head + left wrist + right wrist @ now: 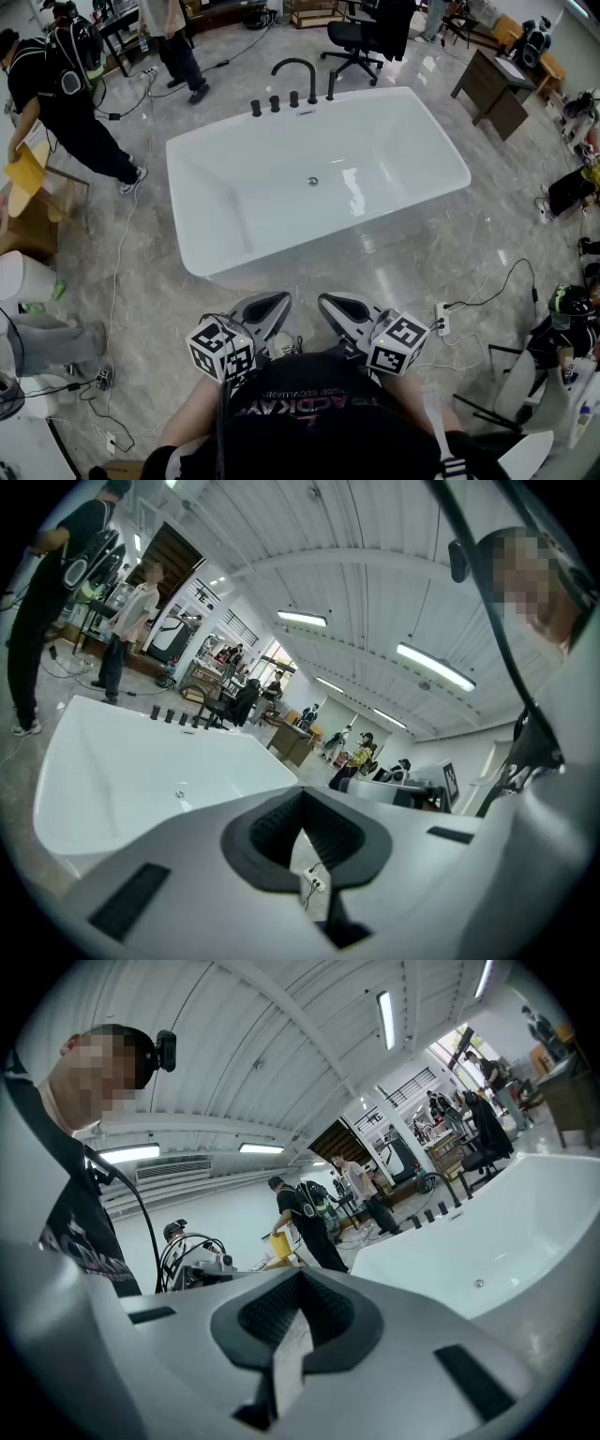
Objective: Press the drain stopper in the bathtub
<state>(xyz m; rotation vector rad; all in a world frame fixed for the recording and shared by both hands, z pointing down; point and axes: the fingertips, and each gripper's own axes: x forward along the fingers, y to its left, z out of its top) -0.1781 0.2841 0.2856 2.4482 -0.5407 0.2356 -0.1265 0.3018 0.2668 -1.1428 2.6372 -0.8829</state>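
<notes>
Grey marble floor. White tub; small round chrome stopper at its bottom. My left gripper, right gripper: both closed, holding nothing.

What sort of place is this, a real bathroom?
Probably a large lab or workshop hall, not a bathroom: the bathtub stands alone on an open floor, with an office chair and desk behind it, cables trailing about, and people working nearby.

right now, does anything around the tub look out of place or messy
Nothing spilled or broken; the bathtub is empty, drain stopper in place. Only oddity: a power strip and loose cable on the floor beside it, a possible trip hazard.
</notes>
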